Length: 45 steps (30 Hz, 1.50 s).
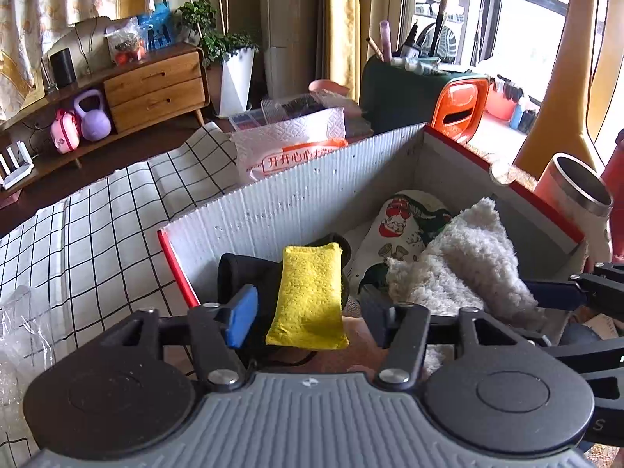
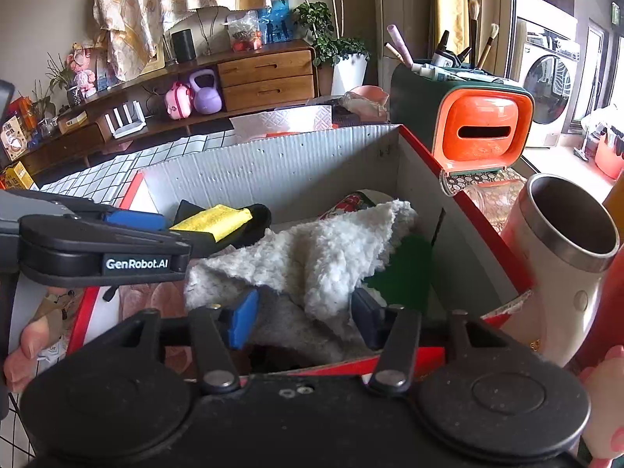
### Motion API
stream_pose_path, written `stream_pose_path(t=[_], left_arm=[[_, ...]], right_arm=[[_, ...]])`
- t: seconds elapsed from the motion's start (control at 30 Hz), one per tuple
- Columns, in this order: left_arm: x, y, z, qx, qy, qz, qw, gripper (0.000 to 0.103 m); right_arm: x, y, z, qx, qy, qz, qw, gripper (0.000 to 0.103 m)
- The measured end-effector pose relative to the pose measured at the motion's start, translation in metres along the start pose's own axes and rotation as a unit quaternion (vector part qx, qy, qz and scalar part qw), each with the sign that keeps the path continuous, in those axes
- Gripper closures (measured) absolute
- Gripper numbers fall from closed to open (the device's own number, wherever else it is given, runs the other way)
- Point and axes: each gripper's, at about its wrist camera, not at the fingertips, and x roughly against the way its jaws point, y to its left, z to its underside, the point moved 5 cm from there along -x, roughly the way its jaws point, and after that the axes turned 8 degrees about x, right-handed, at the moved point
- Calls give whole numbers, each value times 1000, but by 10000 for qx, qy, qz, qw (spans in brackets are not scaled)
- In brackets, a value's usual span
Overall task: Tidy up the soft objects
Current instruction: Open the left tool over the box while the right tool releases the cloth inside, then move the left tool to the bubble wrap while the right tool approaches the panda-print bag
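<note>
A red-edged cardboard box holds soft things. A yellow sponge rests on a black soft item at the box's left end. A white fluffy cloth lies over a printed cloth. My left gripper is open, its fingers either side of the sponge and apart from it. My right gripper is open just above the fluffy cloth, holding nothing. The left gripper also shows in the right wrist view.
A steel-lined mug stands right of the box. An orange and green organizer with brushes is behind. A tissue pack lies on the checked tablecloth. Clear plastic wrap sits at the left.
</note>
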Motion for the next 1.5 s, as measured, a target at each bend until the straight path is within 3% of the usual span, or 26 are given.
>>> stream_pose_path(t=[0.33, 0.5, 0.63, 0.87, 1.07, 1.5], left_arm=[[40, 9, 2, 129, -152, 61, 9998, 44], [67, 17, 9, 194, -213, 131, 9995, 44], [93, 24, 18, 233, -289, 162, 9992, 36], [137, 37, 36, 266, -402, 185, 9987, 36], [175, 51, 51, 326, -529, 262, 9977, 26], [232, 98, 85, 588, -625, 528, 9949, 9]], right_arm=[[21, 12, -2, -59, -13, -15, 10000, 35], [41, 22, -3, -64, -117, -39, 9999, 21], [60, 30, -5, -112, -220, -43, 9997, 17], [93, 51, -3, 0, -425, -15, 9991, 7], [118, 76, 0, 126, -607, -205, 9979, 1], [144, 137, 8, 398, -802, -630, 9940, 0]])
